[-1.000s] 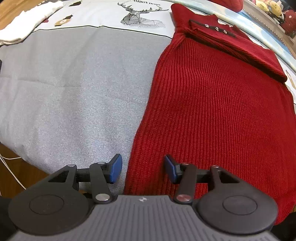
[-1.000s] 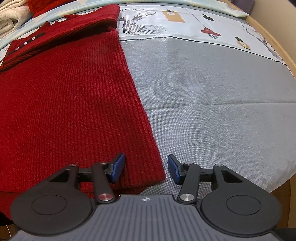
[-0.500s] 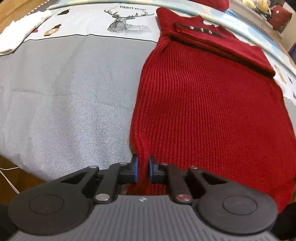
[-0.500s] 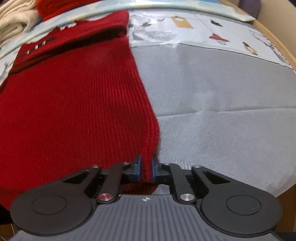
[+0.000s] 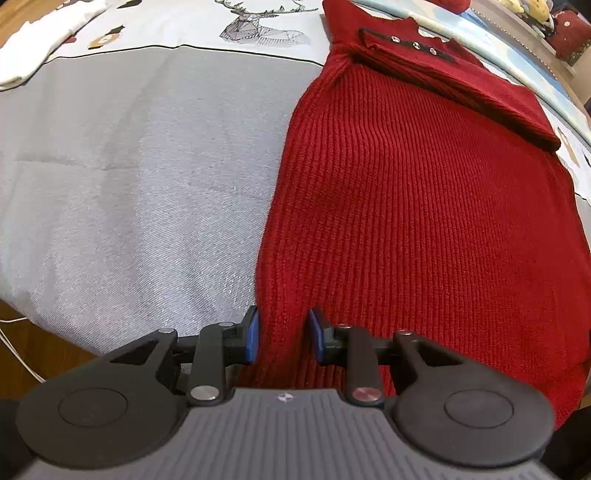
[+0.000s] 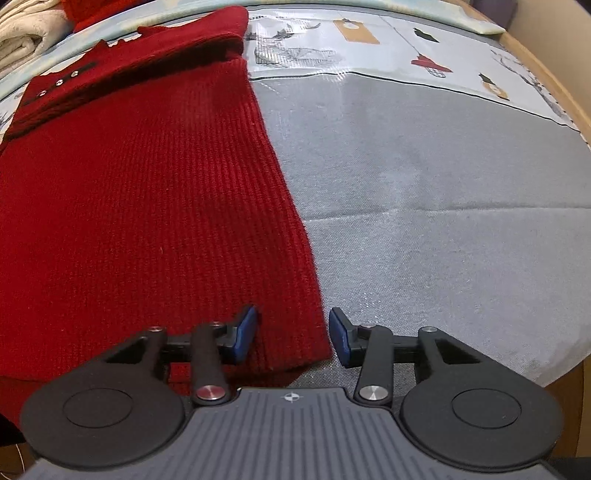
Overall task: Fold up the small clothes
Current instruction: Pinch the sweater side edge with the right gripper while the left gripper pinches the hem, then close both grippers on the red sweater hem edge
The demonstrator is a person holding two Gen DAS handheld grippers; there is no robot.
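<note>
Grey cloth [image 5: 140, 192] bare beside red sweater [image 5: 424, 229] edges.

A sweater [image 5: 424, 221] lies flat on a cloth-covered table [image 5: 147, 184], its collar at the far end; folded clothes [image 6: 26, 33] sit behind it at the table's far edge.

dark red ribbed sweater [image 5: 424, 221], grey cloth [image 5: 147, 177] with printed white border
</note>
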